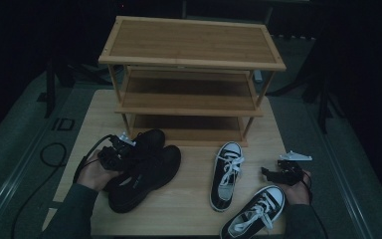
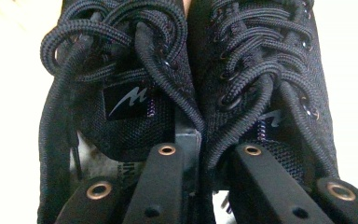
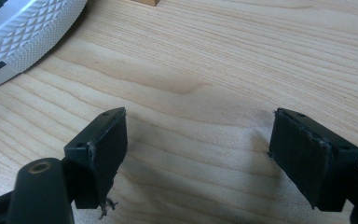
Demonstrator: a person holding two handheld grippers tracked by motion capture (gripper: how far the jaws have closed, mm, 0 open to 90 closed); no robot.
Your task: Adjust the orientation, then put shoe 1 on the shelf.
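Two black shoes lie side by side at the lower left of the high view, the left gripper clenched on their inner edges.

In the left gripper view the jaws rise from the bottom edge, drawn close together, one inside each shoe's opening with the two inner collars pinched between them below the laces. The right gripper, at the lower right of the high view, is released, its jaws standing wide apart over bare table near two black-and-white sneakers. A wooden shoe rack stands at the upper centre.
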